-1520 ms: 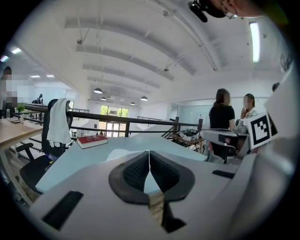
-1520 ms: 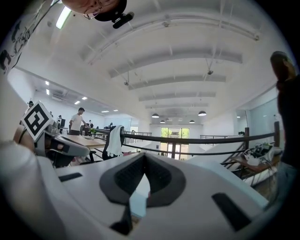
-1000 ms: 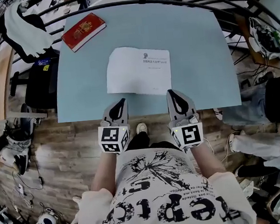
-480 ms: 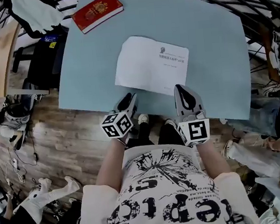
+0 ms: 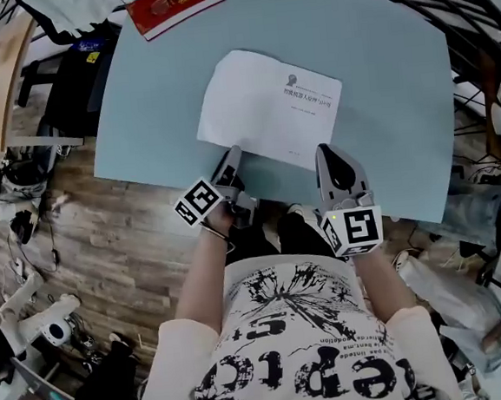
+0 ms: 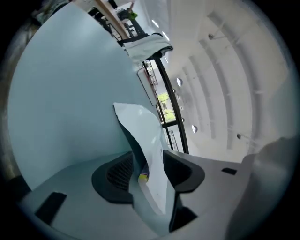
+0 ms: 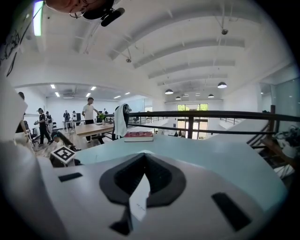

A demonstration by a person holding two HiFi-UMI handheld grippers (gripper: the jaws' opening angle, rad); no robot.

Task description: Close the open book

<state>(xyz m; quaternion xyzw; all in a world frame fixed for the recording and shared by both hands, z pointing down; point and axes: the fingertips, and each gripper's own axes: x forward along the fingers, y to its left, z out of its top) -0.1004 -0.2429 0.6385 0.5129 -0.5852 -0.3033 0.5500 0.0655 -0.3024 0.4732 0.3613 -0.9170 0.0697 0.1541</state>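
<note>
A thin white book (image 5: 268, 106) lies flat on the light blue table (image 5: 389, 95), printed side up. My left gripper (image 5: 228, 159) is rolled onto its side at the book's near left corner. In the left gripper view its jaws are opening, and a curled white page (image 6: 140, 136) stands between the pads with a gap beside it; the gripper (image 6: 147, 171) grips nothing. At the book's near right edge my right gripper (image 5: 329, 155) is shut on a sliver of the white page (image 7: 139, 199), which shows between its closed jaws (image 7: 143, 176).
A red book (image 5: 176, 1) lies shut at the table's far left corner, also in the right gripper view as the red book (image 7: 138, 136). A dark railing (image 7: 197, 114) runs behind the table. Chairs, bags and cables crowd the wooden floor (image 5: 107, 251) at the left.
My left gripper has rolled onto its side, sunk to the book's near left corner and opened. The right gripper has moved up to the book's near edge.
</note>
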